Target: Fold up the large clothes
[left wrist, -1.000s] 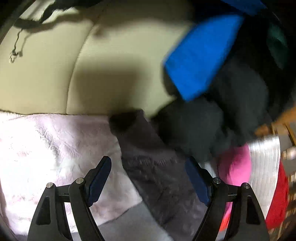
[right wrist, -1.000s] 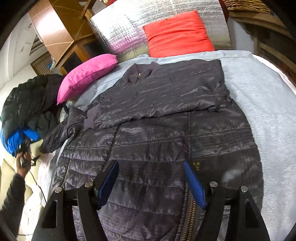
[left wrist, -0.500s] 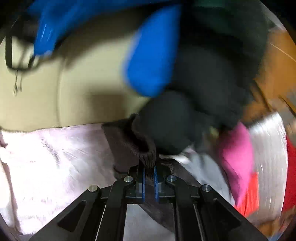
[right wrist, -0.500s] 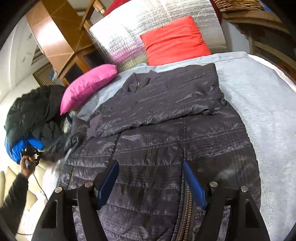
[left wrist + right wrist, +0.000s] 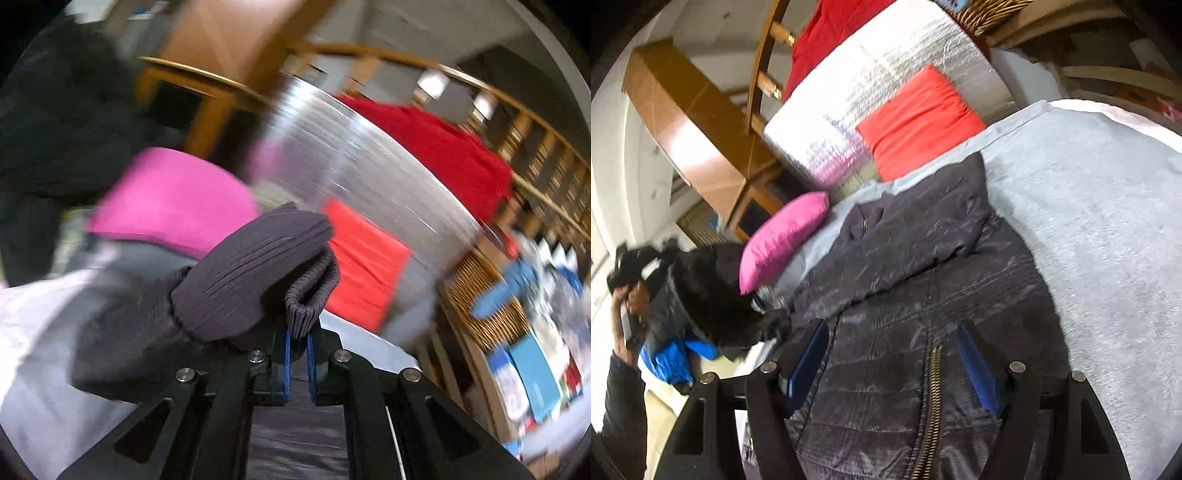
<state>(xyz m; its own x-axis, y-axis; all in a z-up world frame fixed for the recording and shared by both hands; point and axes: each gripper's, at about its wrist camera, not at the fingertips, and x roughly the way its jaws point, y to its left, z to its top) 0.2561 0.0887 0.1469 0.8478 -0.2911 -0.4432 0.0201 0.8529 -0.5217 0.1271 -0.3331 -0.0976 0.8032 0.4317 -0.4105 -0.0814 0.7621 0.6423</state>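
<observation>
Sleeve-fold under way on dark quilted jacket (image 5: 923, 302), spread front-up across grey bed cover (image 5: 1100, 229).

At left, the left gripper (image 5: 297, 354) is clamped on the jacket's ribbed cuff (image 5: 258, 273), lifted clear of the bedding, with the sleeve trailing down to the left (the background is streaked with motion blur). The job in hand appears to be folding that sleeve inward; the next move likely calls for carrying the cuff across the chest and laying it flat without dragging the body out of line. At right, the right gripper (image 5: 894, 365) hovers wide apart and empty just over the zip (image 5: 932, 398) near the hem. The pink cushion (image 5: 783, 236) and red cushion (image 5: 916, 122) crowd the collar end; bare cover beyond the jacket's right edge leaves open room.
</observation>
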